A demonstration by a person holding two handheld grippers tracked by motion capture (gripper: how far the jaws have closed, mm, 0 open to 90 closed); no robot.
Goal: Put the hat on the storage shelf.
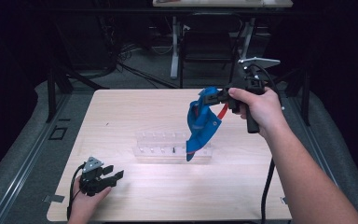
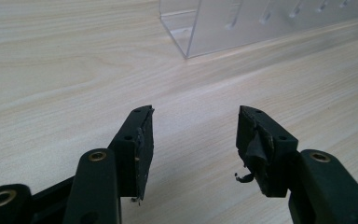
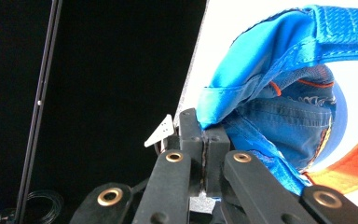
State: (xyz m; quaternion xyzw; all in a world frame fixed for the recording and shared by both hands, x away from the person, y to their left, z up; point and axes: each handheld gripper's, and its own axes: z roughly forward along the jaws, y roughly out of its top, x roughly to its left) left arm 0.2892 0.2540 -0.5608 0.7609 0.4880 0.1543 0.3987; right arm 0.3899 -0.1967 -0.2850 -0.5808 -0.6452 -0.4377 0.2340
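A blue cap (image 1: 201, 122) with an orange-red trim hangs in the air over the right half of the wooden table (image 1: 121, 116). My right gripper (image 1: 214, 97) is shut on the cap's upper edge, with a hand around its handle. In the right gripper view the jaws are pressed together at the right gripper's tips (image 3: 204, 135) on the edge of the blue cap (image 3: 284, 93). The cap's lower tip dangles just above a clear acrylic rack (image 1: 168, 147). My left gripper (image 1: 114, 173) rests on the table at the front left, open. In the left gripper view nothing lies between the left gripper's tips (image 2: 193, 133).
The clear rack (image 2: 242, 23) has a row of small pegs and stands in the table's middle. A desk frame and a chair (image 1: 205, 42) stand on the floor beyond the far edge. The right gripper's cable (image 1: 265, 186) hangs down along the forearm.
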